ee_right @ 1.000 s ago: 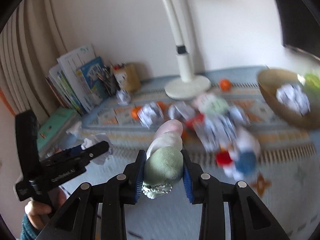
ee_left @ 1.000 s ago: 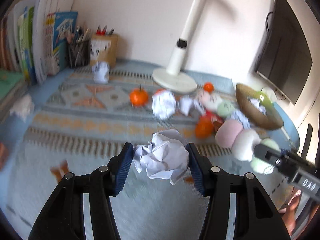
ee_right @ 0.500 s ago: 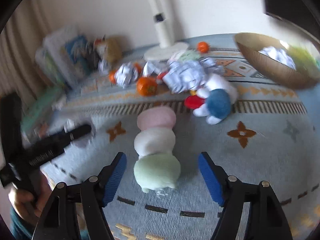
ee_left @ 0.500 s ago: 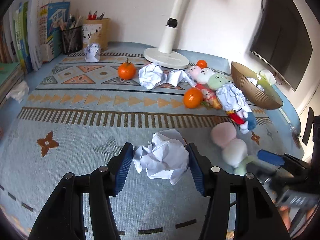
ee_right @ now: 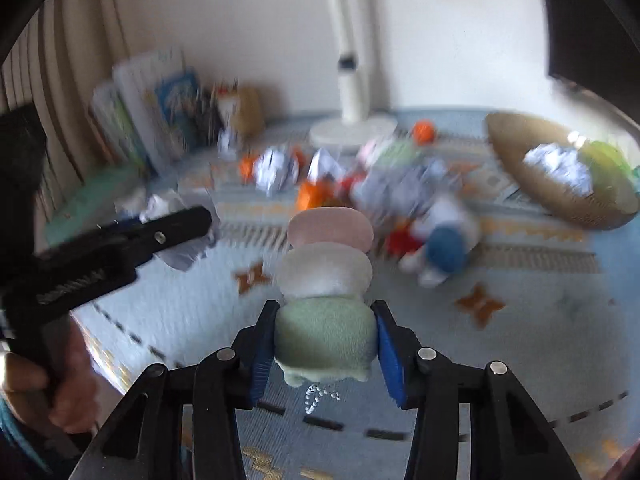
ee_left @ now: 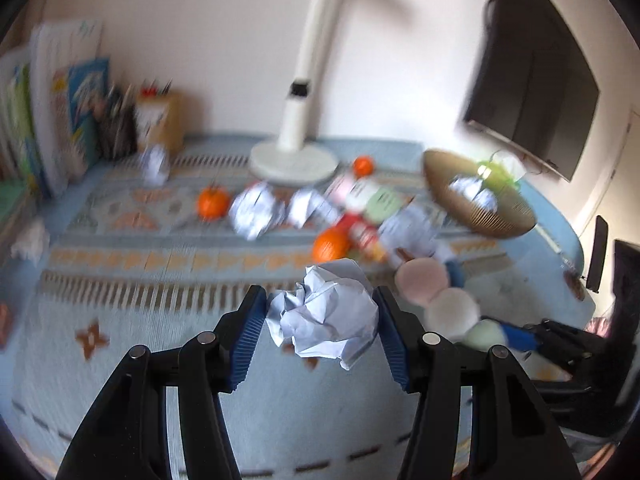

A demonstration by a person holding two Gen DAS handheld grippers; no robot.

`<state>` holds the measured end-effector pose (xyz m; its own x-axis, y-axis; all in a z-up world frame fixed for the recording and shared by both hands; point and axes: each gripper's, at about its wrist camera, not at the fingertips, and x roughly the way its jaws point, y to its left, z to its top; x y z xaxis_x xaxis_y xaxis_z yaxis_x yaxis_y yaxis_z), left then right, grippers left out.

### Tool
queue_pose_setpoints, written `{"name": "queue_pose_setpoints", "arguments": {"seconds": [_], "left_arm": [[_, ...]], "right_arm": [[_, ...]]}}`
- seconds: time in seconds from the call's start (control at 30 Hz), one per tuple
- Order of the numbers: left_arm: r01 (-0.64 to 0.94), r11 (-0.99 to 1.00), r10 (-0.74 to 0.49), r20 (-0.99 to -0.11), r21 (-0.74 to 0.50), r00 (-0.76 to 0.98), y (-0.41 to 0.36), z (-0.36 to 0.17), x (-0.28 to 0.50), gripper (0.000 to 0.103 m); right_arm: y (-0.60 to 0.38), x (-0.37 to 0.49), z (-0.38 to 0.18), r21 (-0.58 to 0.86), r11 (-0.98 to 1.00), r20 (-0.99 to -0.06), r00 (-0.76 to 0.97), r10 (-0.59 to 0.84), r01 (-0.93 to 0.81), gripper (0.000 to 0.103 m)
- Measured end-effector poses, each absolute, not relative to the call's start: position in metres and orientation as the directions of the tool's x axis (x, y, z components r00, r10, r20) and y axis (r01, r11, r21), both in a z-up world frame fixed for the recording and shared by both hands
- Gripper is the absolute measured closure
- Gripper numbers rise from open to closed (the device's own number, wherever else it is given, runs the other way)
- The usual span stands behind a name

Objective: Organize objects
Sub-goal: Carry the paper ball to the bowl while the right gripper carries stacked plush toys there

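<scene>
looking across the worktop (ee_left: 132, 344), i see its pale blue patterned cloth running back to the wall, where a dark screen (ee_left: 532, 80) hangs at the right and a white lamp (ee_left: 298, 120) stands on its round base. books (ee_left: 52, 120) lean at the far left beside a pen holder (ee_left: 160, 120). a woven bowl (ee_left: 476, 204) sits tilted at the right with crumpled paper inside.

my left claw (ee_left: 322, 322) grips a crumpled paper ball (ee_left: 324, 316), both blue pads pressed into its sides, lifted clear of the cloth. my right claw (ee_right: 324, 344) is closing on the green end of a three-ball plush (ee_right: 326, 276), which lies pink, white, green in a line pointing away from me; the pads touch the green ball on both sides.

a blue and white plush toy (ee_right: 440, 240) lies just right of the plush stack. more paper balls and three oranges (ee_left: 212, 202) scatter mid-cloth, all blurred. a hand (ee_right: 48, 384) holds the left claw's handle at the left edge of the right view.
</scene>
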<state>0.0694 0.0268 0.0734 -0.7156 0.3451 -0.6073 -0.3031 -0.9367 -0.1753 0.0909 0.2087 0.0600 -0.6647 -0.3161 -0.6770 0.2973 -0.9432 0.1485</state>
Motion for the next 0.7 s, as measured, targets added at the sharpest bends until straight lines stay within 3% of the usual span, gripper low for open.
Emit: {"name": "queue_pose_setpoints", "arguments": {"seconds": [0.3, 0.53, 0.57, 0.6, 0.63, 0.67, 0.7], "left_arm": [[-0.539, -0.826, 0.535, -0.528, -0.162, -0.660, 0.147, 0.146, 0.009, 0.049], [-0.612, -0.764, 0.610, -0.534, -0.203, -0.585, 0.242, 0.153, -0.069, 0.049], [-0.630, -0.748, 0.627, -0.534, -0.209, -0.567, 0.255, 0.149, -0.079, 0.046], [-0.644, -0.734, 0.639, -0.537, -0.214, -0.551, 0.262, 0.145, -0.084, 0.035], [-0.652, -0.727, 0.641, -0.554, -0.216, -0.532, 0.274, 0.137, -0.094, 0.015], [-0.635, -0.746, 0.615, -0.575, -0.202, -0.540, 0.281, 0.129, -0.103, 0.011], [-0.600, -0.778, 0.575, -0.597, -0.187, -0.559, 0.285, 0.118, -0.113, 0.010]], "right_arm": [[0.337, 0.070, 0.150, 0.122, -0.992, -0.511, -0.855, -0.087, 0.028, 0.058], [0.410, 0.017, 0.170, 0.170, -0.968, -0.505, -0.860, 0.077, -0.187, 0.057], [0.417, 0.007, 0.167, 0.176, -0.964, -0.513, -0.854, 0.085, -0.201, 0.057], [0.422, -0.002, 0.163, 0.184, -0.960, -0.519, -0.851, 0.087, -0.211, 0.057], [0.428, -0.011, 0.157, 0.192, -0.958, -0.526, -0.847, 0.083, -0.213, 0.050], [0.434, -0.025, 0.146, 0.184, -0.957, -0.563, -0.822, 0.083, -0.223, 0.036], [0.439, -0.032, 0.138, 0.173, -0.953, -0.596, -0.797, 0.098, -0.247, 0.035]]}}
